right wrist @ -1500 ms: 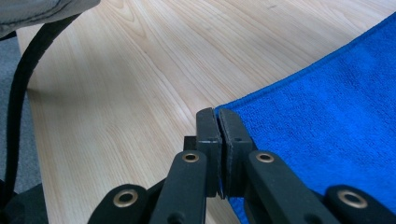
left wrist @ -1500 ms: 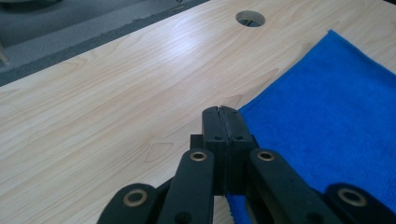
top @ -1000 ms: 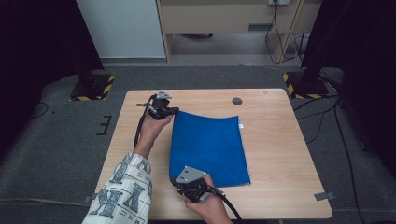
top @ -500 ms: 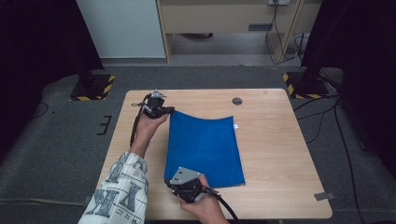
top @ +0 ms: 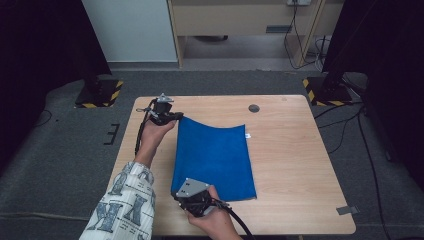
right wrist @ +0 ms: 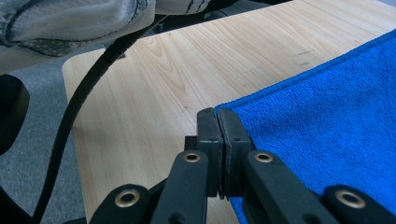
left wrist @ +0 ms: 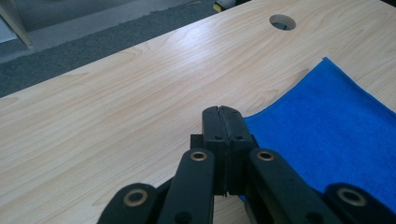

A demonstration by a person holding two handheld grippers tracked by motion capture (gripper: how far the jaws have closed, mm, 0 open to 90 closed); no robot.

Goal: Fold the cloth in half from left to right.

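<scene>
The blue cloth lies spread on the wooden counter, left of its middle, with a small white tag at its far right corner whose writing is too small to read. The left gripper has its jaws pressed together on the cloth's far left corner, and the right gripper has its jaws closed on the near left corner. A round hole sits in the counter beyond the cloth.
</scene>
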